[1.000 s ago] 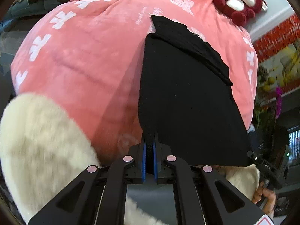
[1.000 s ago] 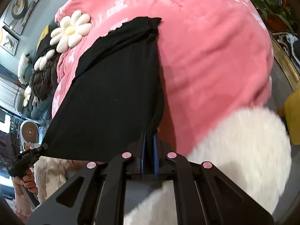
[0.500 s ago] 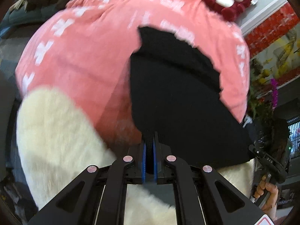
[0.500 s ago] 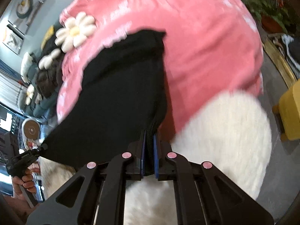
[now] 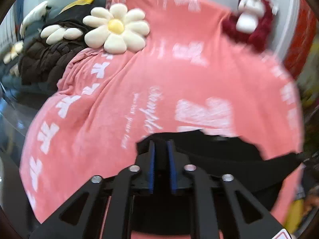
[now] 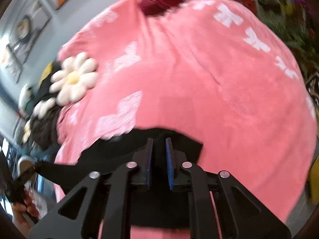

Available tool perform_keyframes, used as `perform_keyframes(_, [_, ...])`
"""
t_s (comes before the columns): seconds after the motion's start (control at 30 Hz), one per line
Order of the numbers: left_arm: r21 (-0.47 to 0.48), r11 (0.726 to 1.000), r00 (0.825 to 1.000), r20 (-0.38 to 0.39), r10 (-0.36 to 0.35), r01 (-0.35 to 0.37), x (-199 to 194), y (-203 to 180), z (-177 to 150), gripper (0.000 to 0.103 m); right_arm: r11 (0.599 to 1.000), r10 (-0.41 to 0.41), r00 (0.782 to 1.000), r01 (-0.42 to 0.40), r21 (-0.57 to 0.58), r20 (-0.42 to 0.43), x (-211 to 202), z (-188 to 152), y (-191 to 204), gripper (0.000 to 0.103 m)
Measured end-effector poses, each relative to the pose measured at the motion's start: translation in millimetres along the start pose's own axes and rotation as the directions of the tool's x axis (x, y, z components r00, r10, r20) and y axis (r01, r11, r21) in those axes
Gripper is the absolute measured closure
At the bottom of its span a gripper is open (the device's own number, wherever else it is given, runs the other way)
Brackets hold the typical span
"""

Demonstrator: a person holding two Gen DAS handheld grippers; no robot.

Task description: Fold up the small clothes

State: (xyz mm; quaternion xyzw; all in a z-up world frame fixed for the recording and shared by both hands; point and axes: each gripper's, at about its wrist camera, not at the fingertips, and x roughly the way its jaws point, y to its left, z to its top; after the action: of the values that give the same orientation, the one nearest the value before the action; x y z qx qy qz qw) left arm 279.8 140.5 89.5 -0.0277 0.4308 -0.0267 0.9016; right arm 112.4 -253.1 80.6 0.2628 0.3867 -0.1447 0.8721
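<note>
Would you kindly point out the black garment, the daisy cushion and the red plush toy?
black garment point(image 5: 229, 151), left wrist view, its upper fold.
daisy cushion point(image 5: 115, 24), left wrist view, yellow centre.
red plush toy point(image 5: 259, 33), left wrist view, its red body.
</note>
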Motion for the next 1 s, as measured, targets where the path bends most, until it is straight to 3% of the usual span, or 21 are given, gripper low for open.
perform_keyframes(0.03, [-0.002,0.999,0.998,-0.022,0.053,-0.053,14.2,0.0,-0.6,0.073,1.000,-0.012,1.000,0.012,0.021,-0.006,5.5,-2.0,-4.4,0.078])
perform_keyframes(0.07, [-0.014,0.994,0.993,-0.059,0.106,-0.107,32.0,3.0,-2.9,0.072,0.999,0.025,1.000,-0.025,0.044,0.004,4.8,-8.6,-7.6,0.078])
perform_keyframes(0.1, [-0.031,0.994,0.992,-0.074,0.104,-0.107,36.5,6.1,-4.6,0.072,0.998,0.050,0.999,-0.050,0.037,0.011,1.1,-15.2,-7.6,0.078])
perform_keyframes(0.13, [-0.066,0.996,0.994,-0.091,0.059,-0.065,39.0,14.7,-10.7,0.069,0.998,0.057,0.998,-0.058,0.014,0.010,-2.4,-23.1,-7.2,0.078])
perform_keyframes(0.17, [-0.094,0.995,0.995,-0.097,0.012,-0.021,38.4,22.5,-18.4,0.057,0.998,0.059,0.998,-0.059,-0.025,0.005,-5.3,-32.1,-5.2,0.078])
perform_keyframes(0.2, [-0.103,0.995,0.995,-0.098,-0.002,-0.008,37.8,27.5,-24.2,0.051,0.994,0.051,0.999,-0.051,-0.094,-0.006,-7.6,-45.0,-0.2,0.078])
perform_keyframes(0.3, [-0.064,0.998,0.995,-0.096,-0.013,0.007,33.5,26.7,-48.3,0.051,0.975,-0.009,0.999,-0.001,-0.222,-0.047,2.1,-67.4,8.4,0.078])
perform_keyframes(0.37, [-0.031,0.999,0.993,-0.116,-0.021,0.017,36.3,19.0,-59.6,0.051,0.971,-0.034,0.998,0.019,-0.240,-0.057,12.4,-69.8,9.2,0.077])
perform_keyframes(0.47, [-0.009,0.998,0.987,-0.151,-0.058,0.058,38.3,1.0,-69.6,0.038,0.979,-0.028,0.996,0.011,-0.206,-0.079,30.8,-59.9,8.0,0.076])
perform_keyframes(0.53, [-0.026,0.996,0.981,-0.168,-0.093,0.090,44.0,-3.8,-71.3,0.037,0.982,-0.011,0.997,-0.005,-0.191,-0.080,35.6,-54.7,5.8,0.064])
perform_keyframes(0.57, [-0.039,0.994,0.978,-0.182,-0.106,0.101,50.1,-4.2,-69.7,0.037,0.982,-0.008,0.997,-0.006,-0.191,-0.071,37.9,-49.5,7.8,0.051])
perform_keyframes(0.6, [-0.048,0.994,0.976,-0.189,-0.109,0.102,53.9,-3.9,-68.8,0.037,0.980,-0.018,0.999,0.008,-0.199,-0.049,41.6,-40.6,11.2,0.046])
perform_keyframes(0.77, [-0.161,0.982,0.953,-0.268,-0.140,0.099,93.3,4.2,-52.4,0.044,0.981,-0.057,0.996,0.044,-0.187,-0.064,78.0,-7.5,17.6,0.040])
perform_keyframes(0.8, [-0.182,0.978,0.950,-0.275,-0.149,0.100,99.0,5.6,-48.7,0.058,0.982,-0.049,0.995,0.032,-0.184,-0.086,89.0,-3.7,17.8,0.048])
perform_keyframes(0.83, [-0.189,0.976,0.950,-0.270,-0.156,0.107,104.2,6.4,-42.3,0.067,0.980,-0.025,0.991,-0.001,-0.199,-0.128,99.7,-1.4,20.5,0.064])
perform_keyframes(0.87, [-0.185,0.977,0.953,-0.261,-0.153,0.106,106.4,5.7,-35.1,0.081,0.978,-0.027,0.989,-0.003,-0.206,-0.142,102.5,-0.1,22.1,0.102])
perform_keyframes(0.9, [-0.182,0.975,0.956,-0.241,-0.167,0.124,105.9,4.8,-25.0,0.088,0.981,-0.004,0.994,-0.018,-0.191,-0.112,96.4,3.7,22.5,0.101])
perform_keyframes(0.93, [-0.179,0.974,0.961,-0.216,-0.174,0.136,104.4,3.7,-15.7,0.089,0.987,0.021,0.998,-0.030,-0.155,-0.055,84.7,8.7,18.4,0.102])
perform_keyframes(1.0, [-0.167,0.978,0.975,-0.165,-0.151,0.124,101.9,2.3,3.8,0.088,0.996,-0.019,1.000,0.017,-0.088,-0.021,84.3,13.7,1.5,0.102])
